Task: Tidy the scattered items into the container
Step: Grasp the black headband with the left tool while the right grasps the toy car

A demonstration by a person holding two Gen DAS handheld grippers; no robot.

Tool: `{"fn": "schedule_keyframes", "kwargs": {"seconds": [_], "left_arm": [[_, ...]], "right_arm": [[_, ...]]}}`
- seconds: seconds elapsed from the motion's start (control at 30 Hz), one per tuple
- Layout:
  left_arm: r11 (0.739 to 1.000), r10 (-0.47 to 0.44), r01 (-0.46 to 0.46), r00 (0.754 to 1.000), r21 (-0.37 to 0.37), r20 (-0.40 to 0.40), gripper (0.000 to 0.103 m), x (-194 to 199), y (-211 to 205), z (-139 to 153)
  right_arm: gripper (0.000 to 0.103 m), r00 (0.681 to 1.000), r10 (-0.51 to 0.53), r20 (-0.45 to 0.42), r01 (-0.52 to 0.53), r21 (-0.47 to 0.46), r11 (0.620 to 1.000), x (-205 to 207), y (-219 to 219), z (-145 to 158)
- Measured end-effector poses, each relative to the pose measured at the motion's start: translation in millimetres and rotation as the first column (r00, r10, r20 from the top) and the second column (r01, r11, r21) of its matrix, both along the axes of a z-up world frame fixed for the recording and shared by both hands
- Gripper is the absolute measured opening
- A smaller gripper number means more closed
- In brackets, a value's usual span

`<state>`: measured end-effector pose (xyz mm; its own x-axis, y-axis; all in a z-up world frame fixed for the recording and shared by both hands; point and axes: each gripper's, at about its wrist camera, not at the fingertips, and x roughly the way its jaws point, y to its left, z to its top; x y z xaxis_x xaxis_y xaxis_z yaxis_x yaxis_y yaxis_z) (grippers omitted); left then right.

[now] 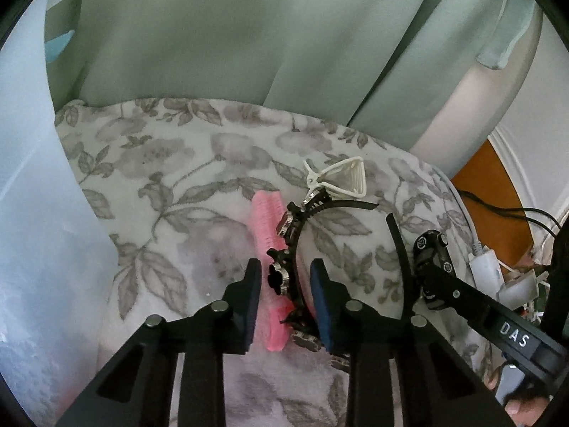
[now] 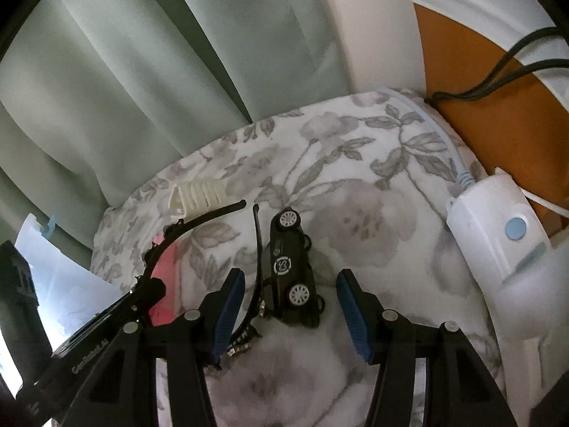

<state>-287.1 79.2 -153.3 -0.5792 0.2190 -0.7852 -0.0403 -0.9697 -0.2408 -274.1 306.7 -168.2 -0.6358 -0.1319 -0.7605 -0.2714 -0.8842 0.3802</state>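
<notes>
The left gripper (image 1: 286, 279) stands half-spread around the black jewelled plastic headband (image 1: 290, 245) on the floral blanket (image 1: 160, 178), pads not visibly pressing; pinch the band alone, sparing the pink roller (image 1: 266, 220); the right gripper (image 2: 290, 306) gapes around the black toy car (image 2: 293, 270).

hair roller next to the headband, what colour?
Pink. The hair roller shows best in the left wrist view.

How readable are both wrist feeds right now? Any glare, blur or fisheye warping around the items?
Left wrist view: dim and soft, strong washout on the translucent plastic container wall at left; the pink hair roller and black jewelled headband stay readable. Right wrist view: sharper centre, the black toy car crisp; the floral blanket edge bows, corners blacked out.
</notes>
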Motion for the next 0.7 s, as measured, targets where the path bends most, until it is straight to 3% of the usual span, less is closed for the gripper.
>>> {"fn": "schedule_keyframes", "kwargs": {"seconds": [0.27,0.33,0.7], "left_arm": [[1.000,0.028,-0.028,1.000,0.004,-0.001,0.026,5.6,0.9,3.6],[0.997,0.077,-0.077,0.997,0.007,-0.002,0.025,13.6,6.0,7.5],[0.997,0.072,-0.072,0.997,0.030,0.000,0.020,25.5,4.2,18.7]], "right_arm": [[0.035,1.000,0.001,0.001,-0.001,-0.027,1.000,0.2,4.8,-0.5],[0.033,1.000,0.001,0.002,-0.001,-0.028,1.000,0.9,5.8,0.8],[0.031,1.000,-0.014,-0.012,0.013,-0.041,0.999,16.4,13.8,14.8]]}}
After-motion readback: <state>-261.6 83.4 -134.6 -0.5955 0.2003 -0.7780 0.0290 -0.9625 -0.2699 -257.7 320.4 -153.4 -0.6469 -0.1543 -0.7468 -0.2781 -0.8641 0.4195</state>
